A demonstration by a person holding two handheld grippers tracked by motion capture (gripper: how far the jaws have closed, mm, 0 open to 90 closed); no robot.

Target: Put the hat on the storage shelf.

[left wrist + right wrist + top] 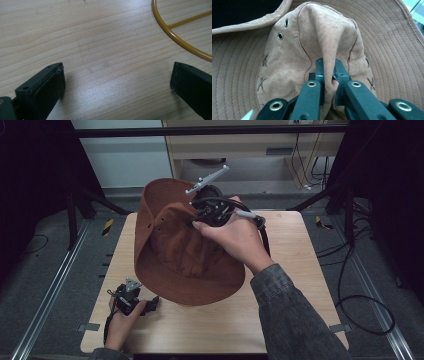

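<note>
Hat (175, 245): brown, suede-like, wide-brimmed; lifted and tilted above the middle of the table, far edge of the brim raised toward the back, near edge of the brim low, close over the tabletop.
Hat crown (312, 50): soft and creased, pulled up into a narrow fold; dark stitched seam curving down its side, two metal eyelets near the top left, cross-stitch marks low on both sides.
Hat brim (234, 75): rows of concentric stitching all round; one edge curled up at the top left of the right gripper view.
Right gripper (328, 72): closed on the fold of the crown, cloth pinched between the two jaws; in the high view held by the right hand (235, 237) over the hat, grey plate sticking up toward the back.
Left gripper (117, 87): jaws spread wide, nothing between them, just above bare wood; in the high view held by the left hand (122, 320) at the near left of the table, just beside the near edge of the brim.
Yellow ring (175, 37): thin hoop with a straight bar across it, flat on the wood, top right of the left gripper view.
Table (300, 265): pale wood grain, square top.
Sleeve (290, 315): grey denim, on the right forearm.
</note>
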